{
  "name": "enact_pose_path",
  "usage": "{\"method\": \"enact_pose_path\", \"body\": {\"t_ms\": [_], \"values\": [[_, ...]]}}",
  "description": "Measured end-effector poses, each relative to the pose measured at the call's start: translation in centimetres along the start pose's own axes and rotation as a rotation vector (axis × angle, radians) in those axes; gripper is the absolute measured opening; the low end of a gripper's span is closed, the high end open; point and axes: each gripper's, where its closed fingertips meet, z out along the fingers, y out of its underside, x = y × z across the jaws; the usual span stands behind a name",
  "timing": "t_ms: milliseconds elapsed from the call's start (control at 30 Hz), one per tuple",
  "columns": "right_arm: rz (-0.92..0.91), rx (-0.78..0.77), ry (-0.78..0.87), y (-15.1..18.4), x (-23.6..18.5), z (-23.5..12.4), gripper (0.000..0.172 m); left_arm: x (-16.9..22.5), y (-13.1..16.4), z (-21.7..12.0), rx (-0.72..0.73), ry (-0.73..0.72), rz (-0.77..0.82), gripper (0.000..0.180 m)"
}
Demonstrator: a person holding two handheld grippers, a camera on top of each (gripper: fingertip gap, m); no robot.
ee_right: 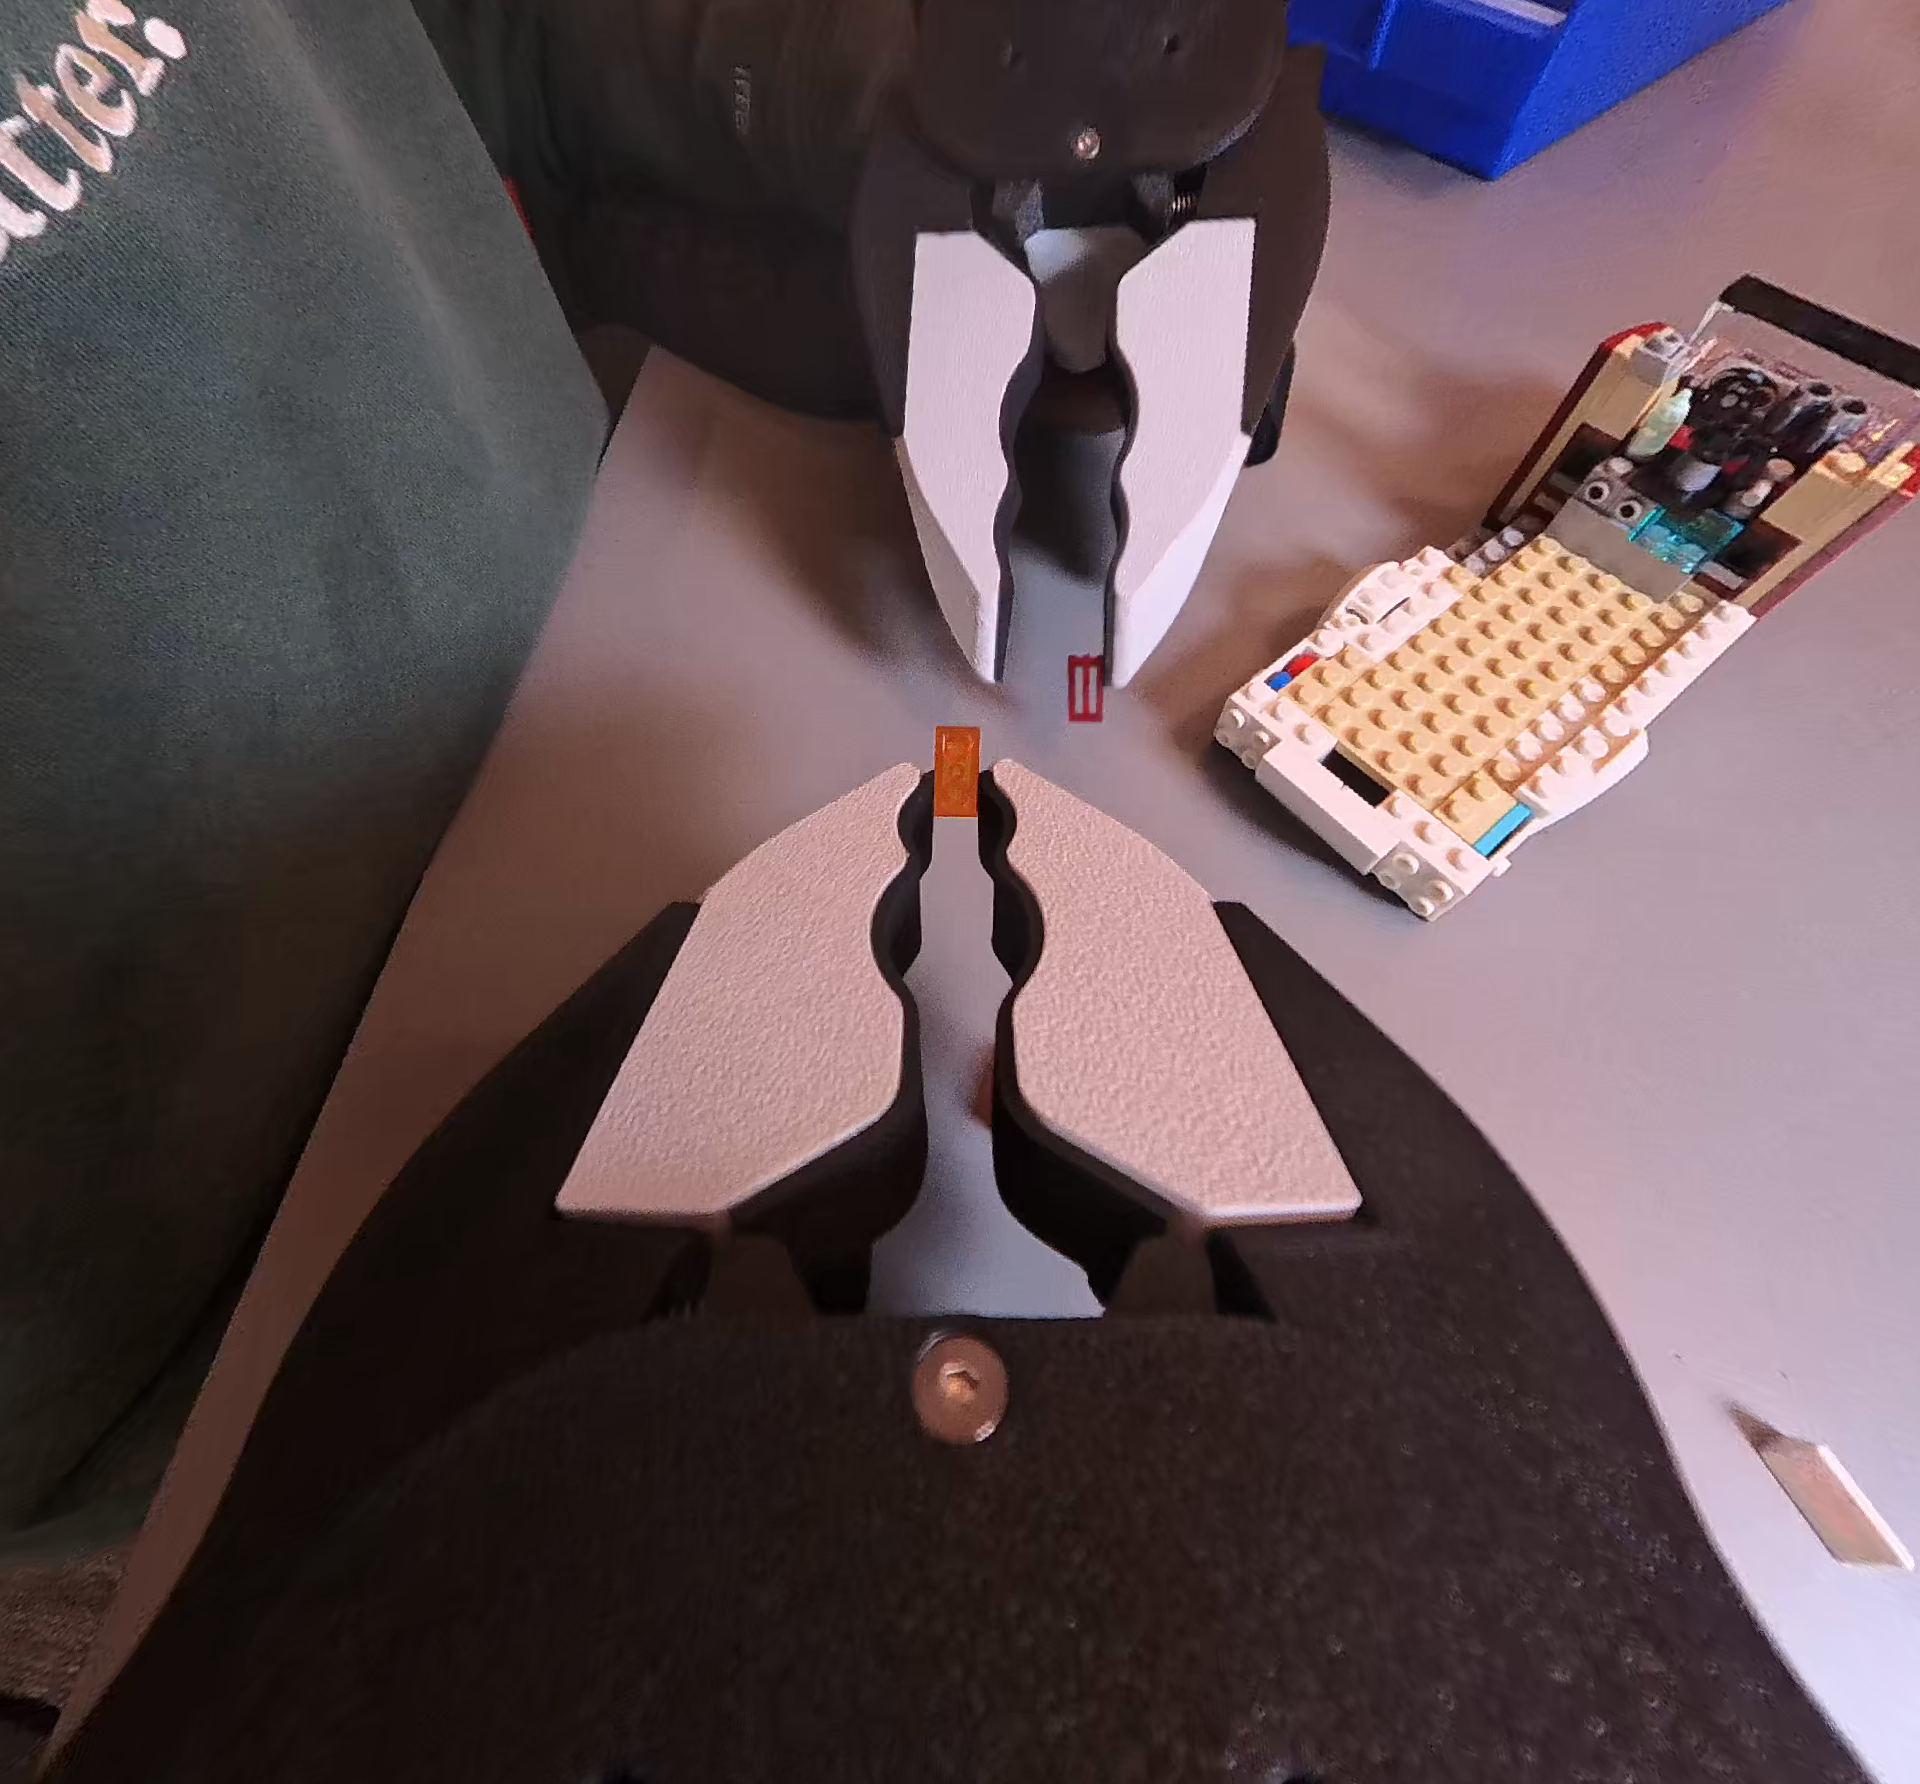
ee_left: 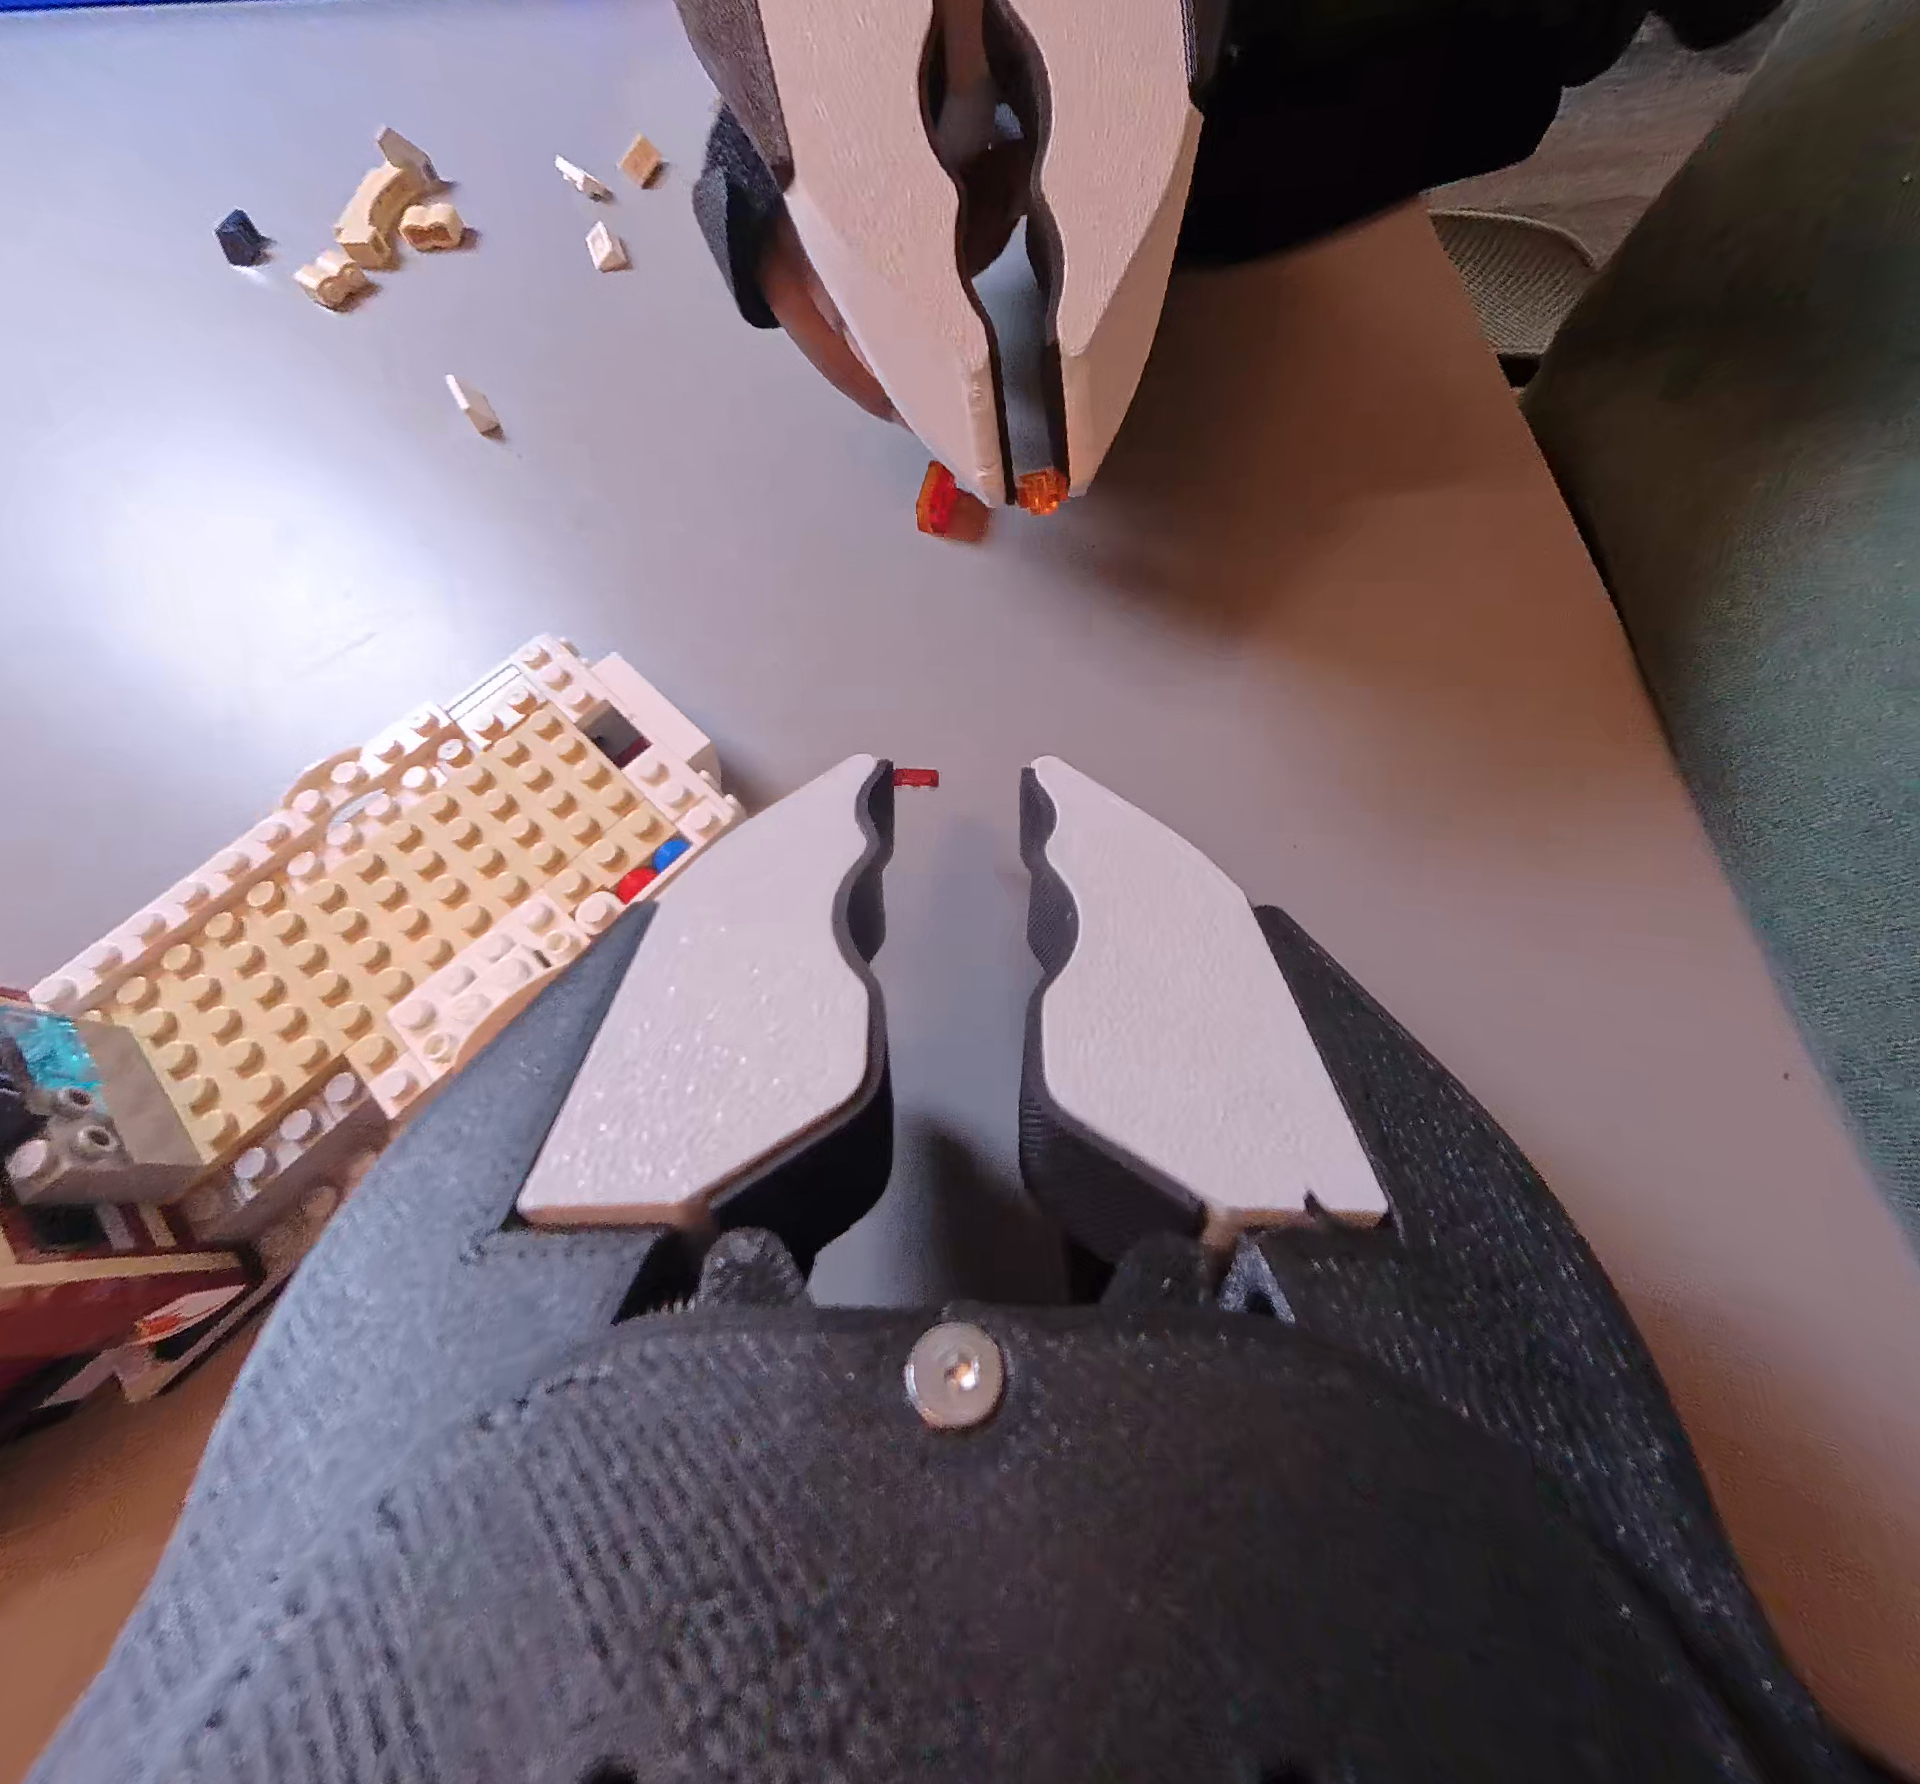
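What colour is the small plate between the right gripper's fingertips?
Transparent orange. The plate shows best in the right wrist view, at the tips of the right gripper.

Lettering on a garment

Pale letters are showing on the chest of a person's green sweatshirt, cut off by the frame edge; wording left untold.

from my feed i see a smooth grey tabletop with a rounded edge, lit softly with a warm cast toward its near side. a blue plastic bin sits at its far end. nothing of walls, floor or windows shows.
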Motion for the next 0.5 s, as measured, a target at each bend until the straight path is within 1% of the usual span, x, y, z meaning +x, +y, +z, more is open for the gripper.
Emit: {"method": "enact_pose_path", "body": {"t_ms": [100, 367, 500], "values": [[0.014, -0.008, 0.013, 0.3, 0.4, -0.3, 0.008, -0.2, -0.4, -0.3, 0.032, -0.002, -0.019, 0.027], [0.021, -0.057, 0.092, 1.3, 1.7, 0.0, 0.008, 0.2, -0.3, 0.1, 0.031, 0.021, -0.007, 0.037], [0.024, -0.076, 0.117, 1.7, 2.1, 0.2, 0.008, 1.3, -0.6, 0.7, 0.027, 0.057, 0.027, 0.051]]}}
